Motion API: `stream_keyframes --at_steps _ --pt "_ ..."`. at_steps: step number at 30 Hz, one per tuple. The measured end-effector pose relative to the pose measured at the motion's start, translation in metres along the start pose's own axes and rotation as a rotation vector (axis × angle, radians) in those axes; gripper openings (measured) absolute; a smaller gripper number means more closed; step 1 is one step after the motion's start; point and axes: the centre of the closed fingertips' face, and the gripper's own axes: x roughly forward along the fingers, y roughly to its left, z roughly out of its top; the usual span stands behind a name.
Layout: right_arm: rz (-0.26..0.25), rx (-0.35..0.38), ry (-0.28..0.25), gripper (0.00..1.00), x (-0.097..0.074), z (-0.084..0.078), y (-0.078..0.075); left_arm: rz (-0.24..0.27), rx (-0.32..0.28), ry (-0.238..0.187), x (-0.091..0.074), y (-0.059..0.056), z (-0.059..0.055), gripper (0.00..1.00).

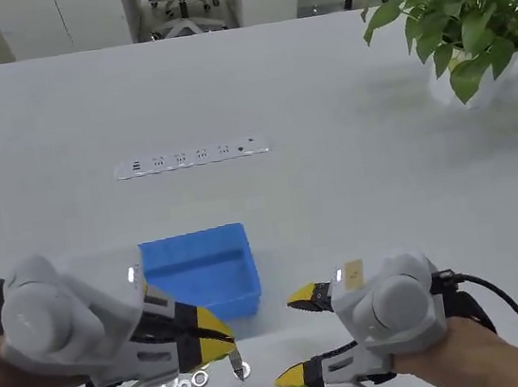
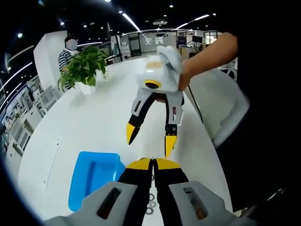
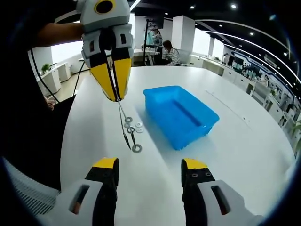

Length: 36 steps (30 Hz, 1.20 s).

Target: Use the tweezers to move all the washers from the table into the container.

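Head view — left gripper half-hides tweezers.

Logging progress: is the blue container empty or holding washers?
Empty: the blue container has a bare floor in the right gripper view, and the washers lie on the table by the tweezers.

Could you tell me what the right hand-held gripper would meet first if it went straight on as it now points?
Probably the nearest washer, lying at the tip of the tweezers; the blue container sits off to one side of that line. Depth is uncertain.
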Motion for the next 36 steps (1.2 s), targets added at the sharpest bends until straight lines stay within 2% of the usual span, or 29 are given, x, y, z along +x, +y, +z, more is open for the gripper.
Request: stream_keyframes --at_steps 10,18,29,36 --pt "-0.003 0.003 -0.009 0.54 -0.001 0.0 -0.001 0.001 -0.009 -0.005 0.002 0.005 -0.001 0.05" --pt "0.008 0.001 -0.014 0.53 0.003 0.002 0.001 0.017 -0.039 0.0 0.002 0.007 -0.001 0.05" --pt "0.068 -0.042 -0.018 0.46 0.018 0.007 0.011 0.024 -0.047 0.004 0.003 0.007 0.0 0.05" --pt "0.12 -0.103 -0.027 0.34 0.027 0.014 0.019 0.029 -0.056 0.008 0.002 0.007 -0.001 0.05"
